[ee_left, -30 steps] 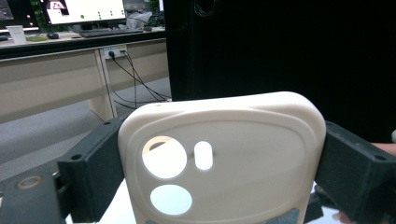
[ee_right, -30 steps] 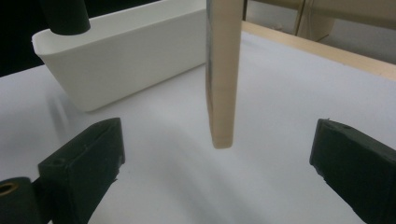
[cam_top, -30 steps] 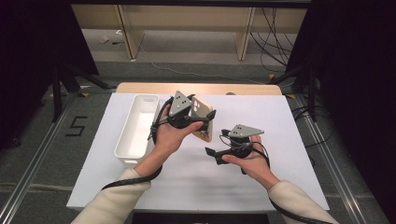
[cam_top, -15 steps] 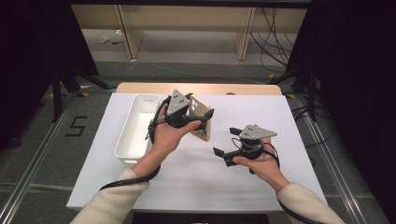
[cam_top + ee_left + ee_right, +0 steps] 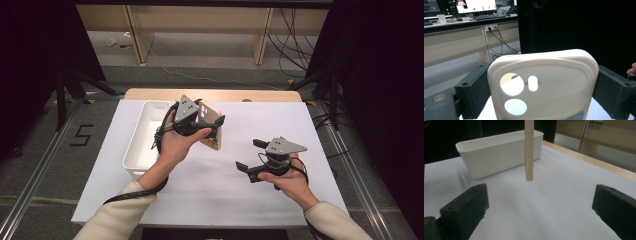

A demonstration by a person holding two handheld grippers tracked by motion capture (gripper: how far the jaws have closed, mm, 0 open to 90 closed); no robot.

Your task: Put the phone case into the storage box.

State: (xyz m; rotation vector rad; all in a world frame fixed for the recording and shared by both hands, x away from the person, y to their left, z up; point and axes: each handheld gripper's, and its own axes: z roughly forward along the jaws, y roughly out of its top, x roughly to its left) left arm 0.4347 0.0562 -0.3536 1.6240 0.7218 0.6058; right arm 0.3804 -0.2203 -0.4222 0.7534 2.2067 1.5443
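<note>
Rightward and away from its partner, the right gripper (image 5: 248, 156) has drifted over the last second, and it now hangs well apart from the phone case (image 5: 210, 131), jaws spread wide with nothing between them. That leaves the case to one gripper alone. Farther in, the left gripper (image 5: 216, 125) clamps the cream phone case across its width and holds it upright above the white table (image 5: 310, 130), just beside the white bin (image 5: 145, 131). My guess: the case goes into that bin next.
</note>
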